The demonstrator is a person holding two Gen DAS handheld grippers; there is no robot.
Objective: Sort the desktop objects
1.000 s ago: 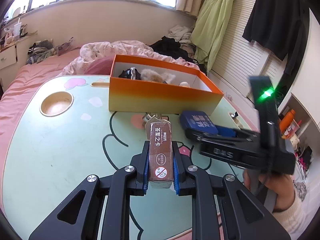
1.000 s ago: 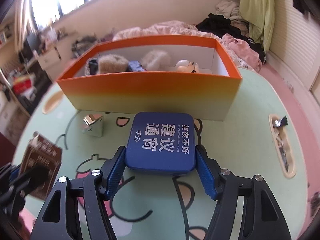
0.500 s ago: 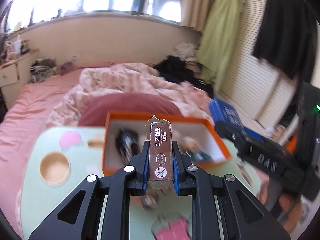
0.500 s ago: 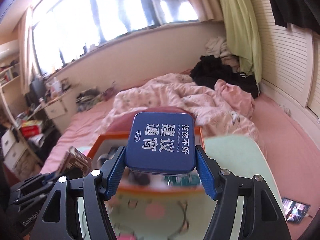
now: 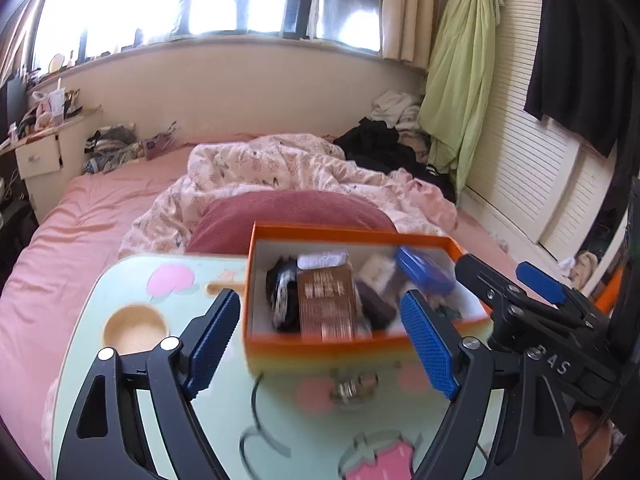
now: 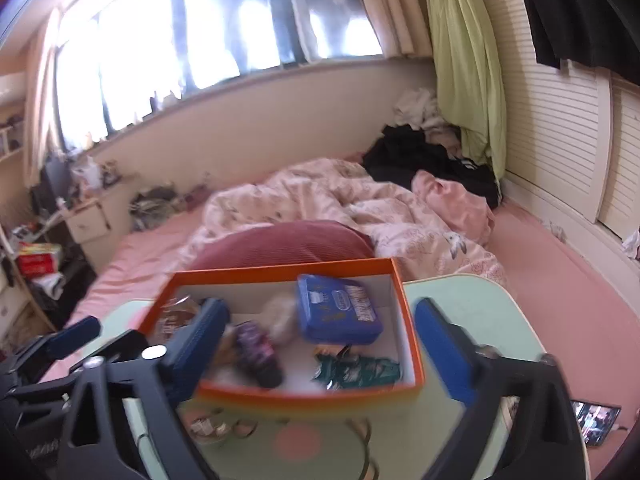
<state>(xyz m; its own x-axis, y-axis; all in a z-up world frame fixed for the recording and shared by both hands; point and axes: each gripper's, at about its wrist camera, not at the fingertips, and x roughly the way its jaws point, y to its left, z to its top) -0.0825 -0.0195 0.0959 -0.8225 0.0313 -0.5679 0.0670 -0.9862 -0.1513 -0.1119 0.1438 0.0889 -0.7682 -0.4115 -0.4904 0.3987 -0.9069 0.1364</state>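
We held both grippers above near rim of orange box (image 5: 316,350), which sat at far edge of green lap table (image 5: 120,292). Bare tabletop lay left of box, around round cup recess (image 5: 134,326).

Left gripper (image 5: 320,332): jaws had just been opening, wide apart, nothing between them. Right gripper (image 6: 320,340): same, jaws spread, empty.

Brown card pack (image 5: 326,306) lay flat inside box, long axis toward far wall. Blue tin (image 6: 338,308) lay tilted against back wall, print blurred.
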